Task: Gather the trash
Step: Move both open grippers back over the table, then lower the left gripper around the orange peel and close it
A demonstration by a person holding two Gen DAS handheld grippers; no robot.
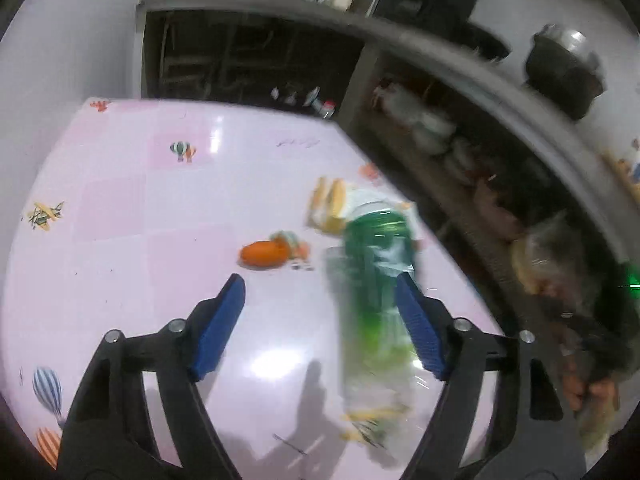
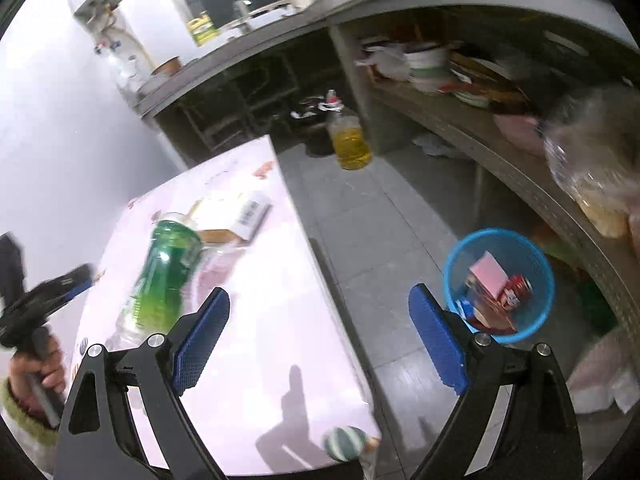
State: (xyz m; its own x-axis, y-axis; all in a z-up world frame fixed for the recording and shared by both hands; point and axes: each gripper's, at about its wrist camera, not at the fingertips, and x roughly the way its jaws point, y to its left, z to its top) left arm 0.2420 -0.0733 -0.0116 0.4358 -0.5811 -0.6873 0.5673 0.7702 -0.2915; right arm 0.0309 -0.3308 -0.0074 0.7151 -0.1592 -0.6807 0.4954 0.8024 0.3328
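Observation:
A green plastic bottle (image 1: pixel 378 280) lies blurred on the pink table (image 1: pixel 160 208), close to the right finger of my left gripper (image 1: pixel 320 292), which is open. The bottle also shows in the right wrist view (image 2: pixel 164 276). Beyond it lie a flat carton (image 1: pixel 330 208), also in the right wrist view (image 2: pixel 236 216), and an orange piece (image 1: pixel 264 255). My right gripper (image 2: pixel 320 308) is open and empty, over the table's right edge. A blue bin (image 2: pixel 500 284) on the floor holds a pink box and a red can.
Grey shelves (image 2: pixel 480 128) with bowls and bags run along the right. A bottle of yellow oil (image 2: pixel 350 140) stands on the tiled floor. A dark pot (image 1: pixel 564 68) sits on the counter. The left gripper and hand show in the right wrist view (image 2: pixel 36 320).

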